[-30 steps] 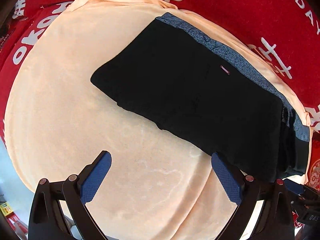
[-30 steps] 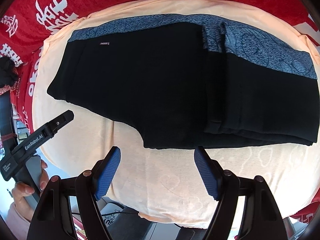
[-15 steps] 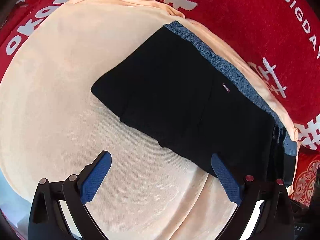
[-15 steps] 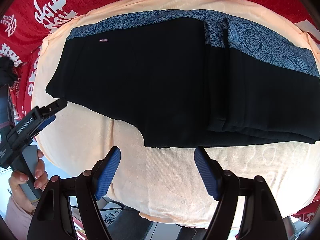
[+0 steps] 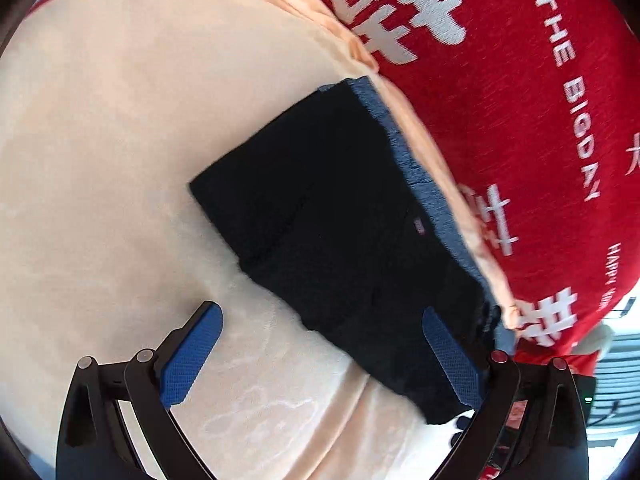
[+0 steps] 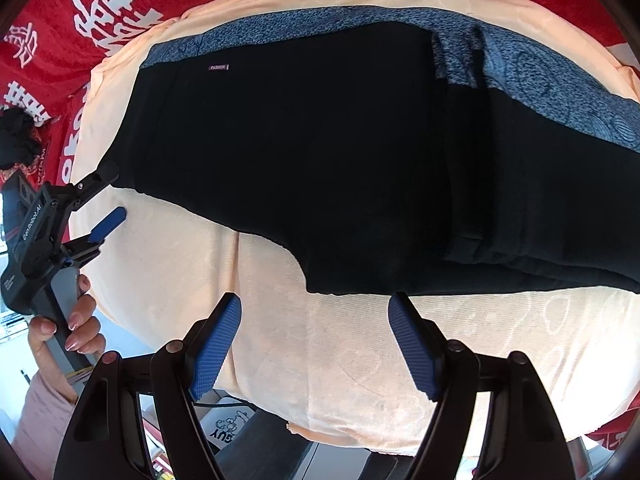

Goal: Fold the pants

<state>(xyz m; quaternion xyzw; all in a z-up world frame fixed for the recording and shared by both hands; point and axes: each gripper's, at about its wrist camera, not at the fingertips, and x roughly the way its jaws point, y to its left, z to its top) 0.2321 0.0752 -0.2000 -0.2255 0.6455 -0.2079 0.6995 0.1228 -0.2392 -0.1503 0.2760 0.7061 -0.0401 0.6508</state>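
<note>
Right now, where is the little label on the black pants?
In the right wrist view the small label sits at the upper left of the black pants, just below the blue patterned band along their far edge.

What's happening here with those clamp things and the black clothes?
A person is folding black pants with a handheld gripper in each hand. The pants lie partly folded on a peach blanket over a red cloth, with the blue patterned waistband along the far edge. Both grippers are open and hold nothing. The left gripper is at the pants' left end, and the right gripper hovers just short of their near edge.
</note>
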